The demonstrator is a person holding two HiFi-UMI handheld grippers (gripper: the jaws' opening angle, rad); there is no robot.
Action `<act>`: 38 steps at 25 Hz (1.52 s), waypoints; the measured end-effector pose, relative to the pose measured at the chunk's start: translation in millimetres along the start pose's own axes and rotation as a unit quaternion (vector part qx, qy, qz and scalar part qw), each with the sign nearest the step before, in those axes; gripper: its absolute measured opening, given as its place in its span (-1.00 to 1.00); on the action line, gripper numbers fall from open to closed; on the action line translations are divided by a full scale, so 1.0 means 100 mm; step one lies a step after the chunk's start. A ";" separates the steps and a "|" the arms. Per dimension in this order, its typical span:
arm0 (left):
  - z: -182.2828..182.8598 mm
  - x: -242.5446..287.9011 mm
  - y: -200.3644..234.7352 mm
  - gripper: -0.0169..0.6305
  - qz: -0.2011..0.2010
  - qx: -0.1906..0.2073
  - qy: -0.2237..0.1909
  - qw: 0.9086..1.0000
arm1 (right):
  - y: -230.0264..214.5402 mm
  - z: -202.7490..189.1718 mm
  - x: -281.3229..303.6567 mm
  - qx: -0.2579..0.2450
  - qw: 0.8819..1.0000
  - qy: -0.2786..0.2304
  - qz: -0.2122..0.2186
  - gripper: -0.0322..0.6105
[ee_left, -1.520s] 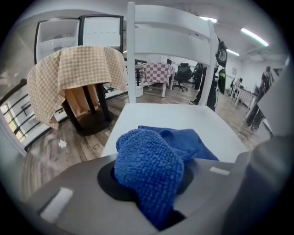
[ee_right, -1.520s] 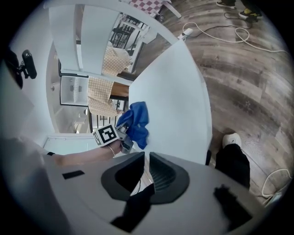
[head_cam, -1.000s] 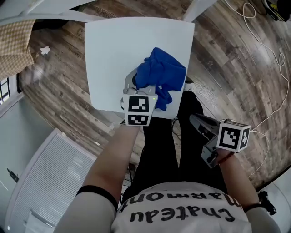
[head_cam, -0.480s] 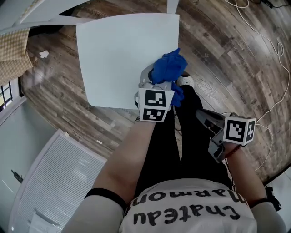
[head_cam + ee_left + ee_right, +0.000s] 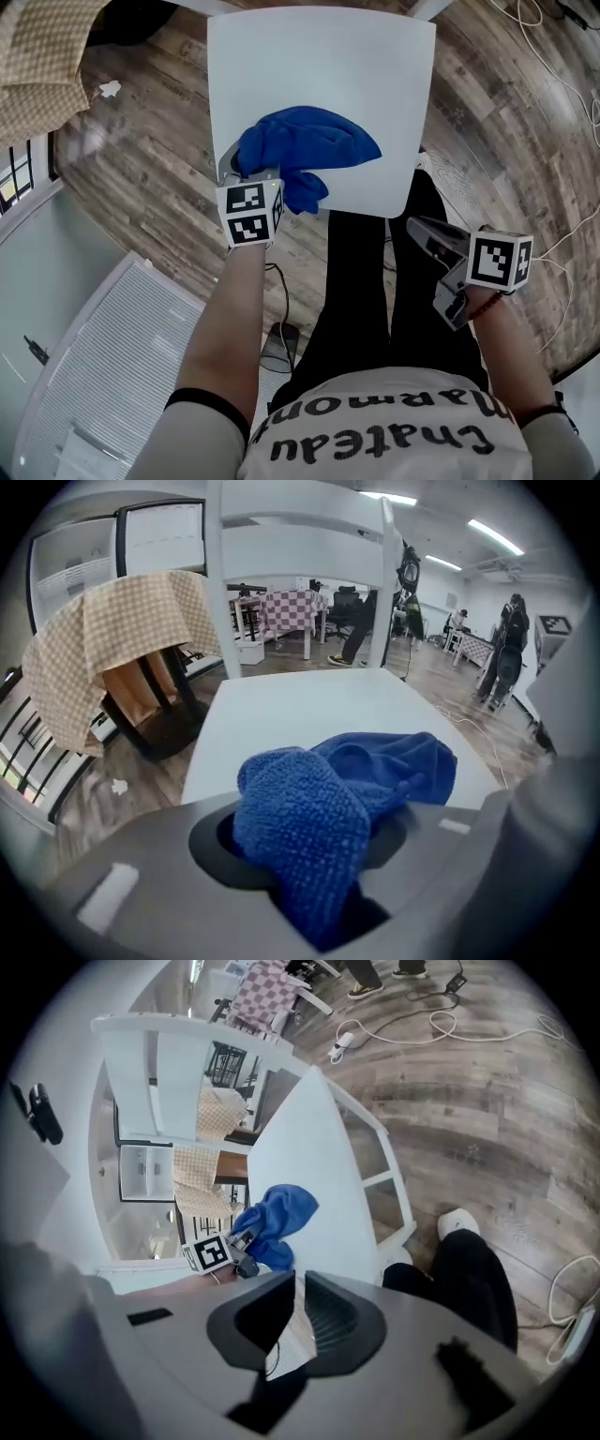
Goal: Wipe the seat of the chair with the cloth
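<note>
A blue cloth [image 5: 305,150] lies bunched on the front part of the white chair seat [image 5: 319,66], one fold hanging over the front edge. My left gripper [image 5: 246,173] is at the seat's front left edge. Its jaws are opening, with a fold of the cloth [image 5: 323,808] still draped loosely between them above the seat [image 5: 300,710]. My right gripper [image 5: 419,228] hangs off the seat to the right, above the person's leg, shut and holding nothing. The right gripper view shows the cloth [image 5: 279,1211] and the seat [image 5: 323,1147] from the side.
The chair back [image 5: 300,536] rises beyond the seat. A table with a tan checked cover [image 5: 37,56] stands to the left. A white slatted panel [image 5: 94,375] lies at lower left. Cables [image 5: 553,84] trail over the wooden floor on the right. The person's legs [image 5: 375,300] stand just before the seat.
My left gripper has carried the cloth from the seat's right front corner to the front left. The cloth now lies spread wider on the seat. The right gripper has hardly moved.
</note>
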State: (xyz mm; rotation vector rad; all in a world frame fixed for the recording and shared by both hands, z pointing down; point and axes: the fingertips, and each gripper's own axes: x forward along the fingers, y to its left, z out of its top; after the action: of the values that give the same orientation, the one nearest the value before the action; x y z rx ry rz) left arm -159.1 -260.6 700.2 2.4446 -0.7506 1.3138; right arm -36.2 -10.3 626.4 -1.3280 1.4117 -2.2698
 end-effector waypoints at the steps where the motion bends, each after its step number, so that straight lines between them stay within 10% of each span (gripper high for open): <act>1: -0.04 -0.02 0.16 -0.40 0.007 -0.006 0.001 1.000 | 0.04 -0.06 0.09 0.000 1.000 0.004 0.000 -0.77; 11: -0.29 -0.21 0.91 -0.51 0.010 -0.005 -0.009 1.000 | 0.54 -0.52 0.64 0.004 1.000 -0.001 0.003 -0.77; 16: -0.36 -0.20 0.81 -0.65 -0.003 0.111 0.010 0.994 | 0.56 -0.75 0.71 -0.002 1.000 0.021 0.000 -0.77; 21: -0.39 -0.20 0.65 -0.74 0.013 0.247 0.041 0.968 | 0.41 -0.88 0.69 0.003 1.000 0.029 -0.003 -0.77; 25: -0.39 -0.18 0.55 -0.78 0.025 0.256 0.069 0.964 | 0.31 -0.92 0.53 0.008 1.000 0.015 0.005 -0.77; 38: 0.12 0.13 -1.37 -0.81 -0.050 0.311 0.017 0.949 | -0.60 -1.06 -0.56 0.077 0.994 -0.077 -0.003 -0.77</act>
State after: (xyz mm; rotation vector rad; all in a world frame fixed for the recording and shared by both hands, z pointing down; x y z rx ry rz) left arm -68.9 -155.7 705.8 2.8596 -0.2035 1.7515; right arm -64.0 121.4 622.9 -1.4257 1.1601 -2.1767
